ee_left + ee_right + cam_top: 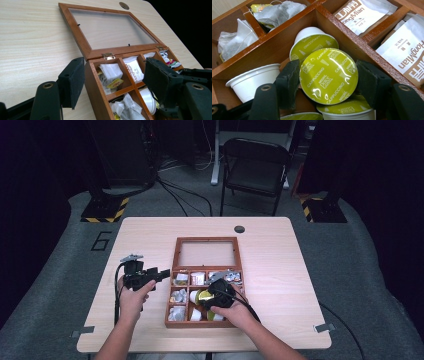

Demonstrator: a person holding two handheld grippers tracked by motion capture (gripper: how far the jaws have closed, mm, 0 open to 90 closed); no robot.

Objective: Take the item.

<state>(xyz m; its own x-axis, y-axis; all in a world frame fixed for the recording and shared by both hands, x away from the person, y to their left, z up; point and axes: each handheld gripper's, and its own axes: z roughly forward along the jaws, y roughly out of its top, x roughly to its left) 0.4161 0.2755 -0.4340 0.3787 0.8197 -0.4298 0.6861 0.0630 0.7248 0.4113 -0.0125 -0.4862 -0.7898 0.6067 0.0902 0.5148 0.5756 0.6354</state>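
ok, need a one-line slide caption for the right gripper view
Right gripper closed on a green-lidded cappuccino capsule above the wooden box's capsule compartment, tea bags and sachets alongside.

The table [280,270] is pale wood-grain laminate with a smooth matt face, and the box [96,82] on it is reddish-brown varnished wood with a faint sheen, small brass-coloured metal hinges [108,56] and a clear, smooth pane in its lid [110,27]. The capsule [328,75] between the right gripper's [327,82] jaws has a glossy yellow-green foil top on a smooth white plastic cup, beside thin crinkled paper tea bags [278,12] and smooth white printed sachets [364,15]. Both grippers are matt black plastic with rough, foam-like pads [77,82].
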